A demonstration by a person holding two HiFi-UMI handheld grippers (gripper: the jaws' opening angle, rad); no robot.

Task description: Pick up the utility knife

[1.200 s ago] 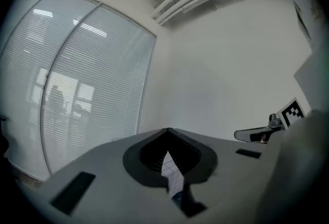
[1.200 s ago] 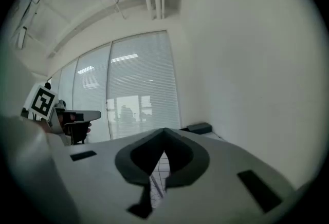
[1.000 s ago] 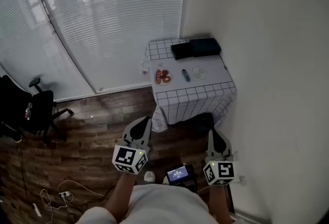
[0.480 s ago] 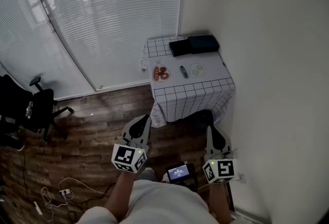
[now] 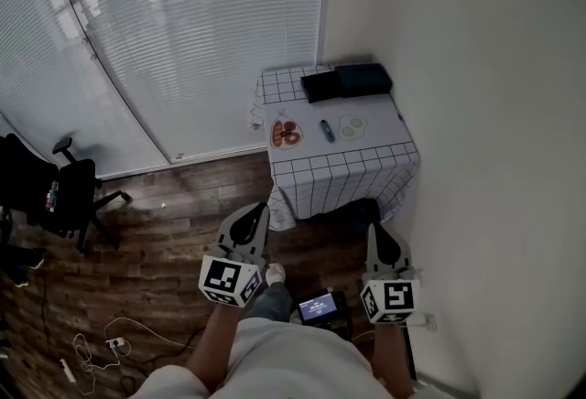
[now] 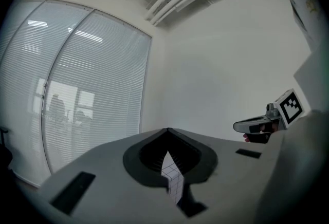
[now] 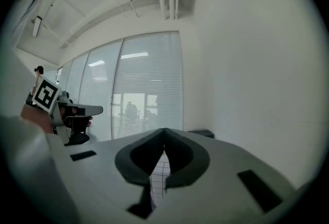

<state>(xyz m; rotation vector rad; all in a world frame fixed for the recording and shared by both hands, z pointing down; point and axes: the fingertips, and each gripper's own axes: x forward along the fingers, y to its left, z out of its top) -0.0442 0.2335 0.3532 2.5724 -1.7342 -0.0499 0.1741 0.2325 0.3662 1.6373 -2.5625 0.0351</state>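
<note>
Left gripper (image 5: 262,208) (image 6: 167,130): I see its jaws pressed together at the tips, with nothing between them.
Right gripper (image 5: 372,230) (image 7: 164,130): its jaws are pressed together too, and empty.
Utility knife (image 5: 327,130): it lies on the checked tablecloth (image 5: 341,172), at 12 o'clock from both grippers and well apart from them.
Plates: 1 with red food (image 5: 286,134) at the knife's 9 o'clock, 1 pale (image 5: 352,125) at its 3 o'clock.
Dark boxes (image 5: 348,81): 2, at the knife's 12 o'clock.

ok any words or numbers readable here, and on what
No readable words or numbers.
The small screen by the person's waist: lit, too small to read.
The cubes on the left hand-held gripper and right hand-held gripper: square black-and-white patterns, no letters.
</note>
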